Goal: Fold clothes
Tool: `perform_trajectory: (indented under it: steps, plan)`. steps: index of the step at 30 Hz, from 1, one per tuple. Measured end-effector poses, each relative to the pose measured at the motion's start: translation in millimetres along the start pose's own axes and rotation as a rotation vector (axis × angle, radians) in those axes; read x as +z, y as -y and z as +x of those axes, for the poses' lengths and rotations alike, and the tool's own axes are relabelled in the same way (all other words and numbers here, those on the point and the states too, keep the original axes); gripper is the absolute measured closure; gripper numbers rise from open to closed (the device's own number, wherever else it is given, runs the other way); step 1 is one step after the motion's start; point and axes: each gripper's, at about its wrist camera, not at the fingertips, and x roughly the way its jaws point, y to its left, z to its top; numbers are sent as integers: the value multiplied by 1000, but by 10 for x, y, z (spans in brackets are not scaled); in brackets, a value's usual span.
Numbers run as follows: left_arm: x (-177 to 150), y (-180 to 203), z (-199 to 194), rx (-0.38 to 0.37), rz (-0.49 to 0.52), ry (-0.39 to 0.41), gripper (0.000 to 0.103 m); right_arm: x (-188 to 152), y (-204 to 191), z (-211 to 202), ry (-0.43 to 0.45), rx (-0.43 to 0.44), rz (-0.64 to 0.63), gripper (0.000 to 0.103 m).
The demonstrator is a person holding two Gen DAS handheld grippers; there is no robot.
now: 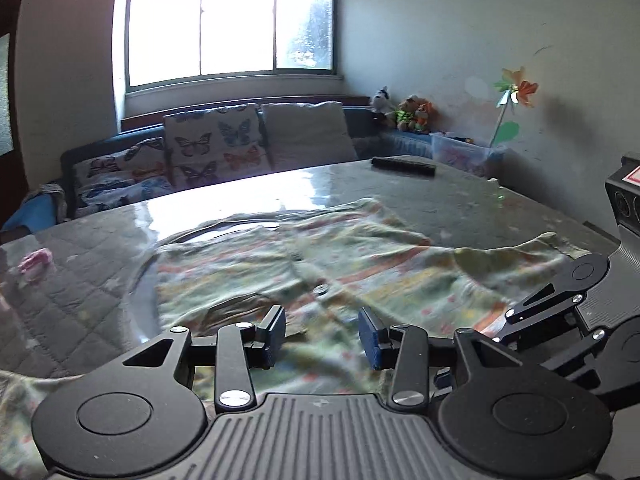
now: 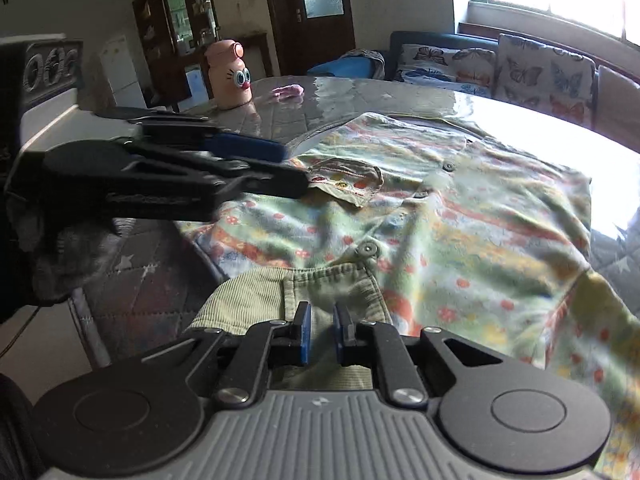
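Your two grippers sit at the near edge of a flowered shirt spread on the table.

The shirt [image 2: 460, 208] lies mostly flat, buttons up, across the glossy quilt-patterned table [image 1: 100, 280], its ribbed green collar [image 2: 320, 292] turned toward you. Your left gripper [image 1: 322, 334] hovers over the cloth with its blue pads wide apart and nothing between them. Your right gripper [image 2: 322, 332] is narrowed to a slim gap around the collar fabric; whether the pads truly pinch it, you cannot tell from here. Farther off stand a pink toy bottle [image 2: 231, 74], a dark remote [image 1: 403, 167] and a butterfly-print sofa [image 1: 208, 144].
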Motion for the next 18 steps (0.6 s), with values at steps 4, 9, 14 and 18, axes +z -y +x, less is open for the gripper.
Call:
perform_trajectory:
  steps: [4, 9, 14, 18]
  plan:
    - [1, 163, 230, -59, 18, -34, 61, 71, 264, -247, 55, -72, 55, 86]
    - [-117, 337, 366, -142, 72, -82, 62, 251, 813, -274, 77, -232, 146, 86]
    - [-224, 405, 352, -187, 127, -106, 65, 483, 1401, 14, 72, -321, 212, 86]
    - [-238, 387, 338, -208, 130, -110, 65, 655, 1832, 341, 43, -349, 255, 86]
